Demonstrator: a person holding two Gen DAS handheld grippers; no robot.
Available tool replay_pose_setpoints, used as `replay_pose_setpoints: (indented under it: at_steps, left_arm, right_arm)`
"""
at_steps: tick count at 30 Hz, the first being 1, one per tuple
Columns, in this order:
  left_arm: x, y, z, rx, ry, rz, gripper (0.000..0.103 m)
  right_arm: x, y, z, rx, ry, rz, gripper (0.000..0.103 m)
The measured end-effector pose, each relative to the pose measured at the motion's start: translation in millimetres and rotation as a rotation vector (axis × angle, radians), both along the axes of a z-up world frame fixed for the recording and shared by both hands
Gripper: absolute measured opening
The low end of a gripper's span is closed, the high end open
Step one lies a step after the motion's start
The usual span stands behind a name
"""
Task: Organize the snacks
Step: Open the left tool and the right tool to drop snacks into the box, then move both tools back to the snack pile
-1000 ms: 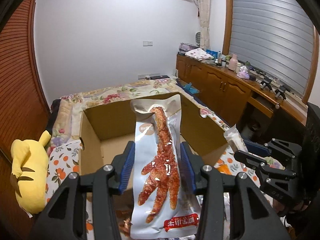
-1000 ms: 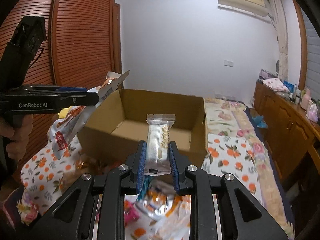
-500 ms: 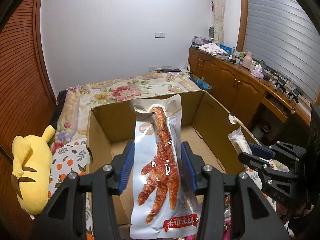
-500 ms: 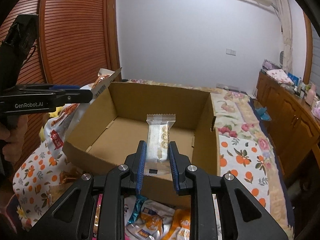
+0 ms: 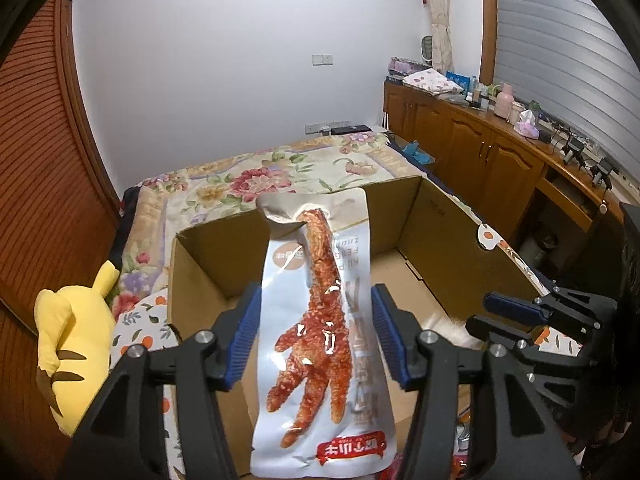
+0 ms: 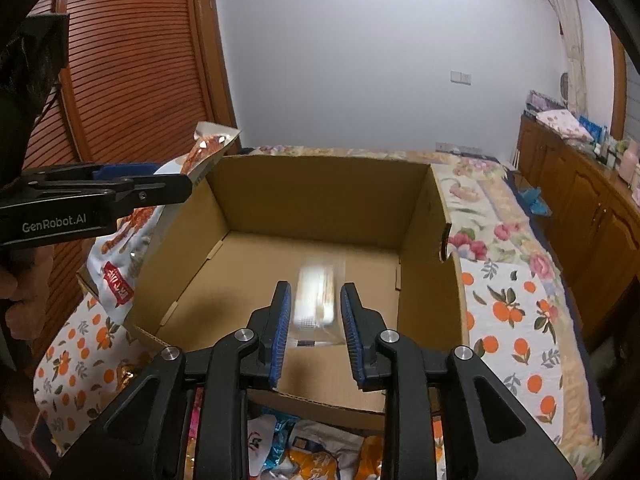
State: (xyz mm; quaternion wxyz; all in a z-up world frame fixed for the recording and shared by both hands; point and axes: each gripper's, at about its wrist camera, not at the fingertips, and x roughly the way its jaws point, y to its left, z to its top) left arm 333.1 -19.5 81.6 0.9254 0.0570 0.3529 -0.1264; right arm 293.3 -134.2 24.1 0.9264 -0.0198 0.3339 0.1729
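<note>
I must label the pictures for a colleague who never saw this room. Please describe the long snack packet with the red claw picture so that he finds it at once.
Find the open cardboard box on the flowered bed. At its near left corner, the chicken-foot packet stands upright between the left tongs. It is long, pale silver, with a red claw picture; the small clear biscuit packet shows none.

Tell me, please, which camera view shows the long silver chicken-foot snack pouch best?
The left wrist view: the silver chicken-foot snack pouch fills the centre, face-on, between the left gripper fingers. The right wrist view catches only its edge and printed corner beside the cardboard box.
</note>
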Motion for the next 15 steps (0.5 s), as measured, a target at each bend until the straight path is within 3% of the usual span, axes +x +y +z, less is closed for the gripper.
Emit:
replay_pose_setpoints:
  at_steps: [7,12,15]
  left_arm:
    - [0,0,-5,0.003,0.025,0.007,0.061]
    - [-7,8,8,-0.016,-0.049,0.023,0.076]
    - [-12,14,15,-0.040,-0.065,0.021,0.076]
  right_arm:
    - [-11,-5,3,0.005,-0.013,0.002,0.031]
    - [-31,-13,9,0.022,-0.034,0.018,0.036]
    - [-46,-15,12,0.027,-0.042,0.031,0.037]
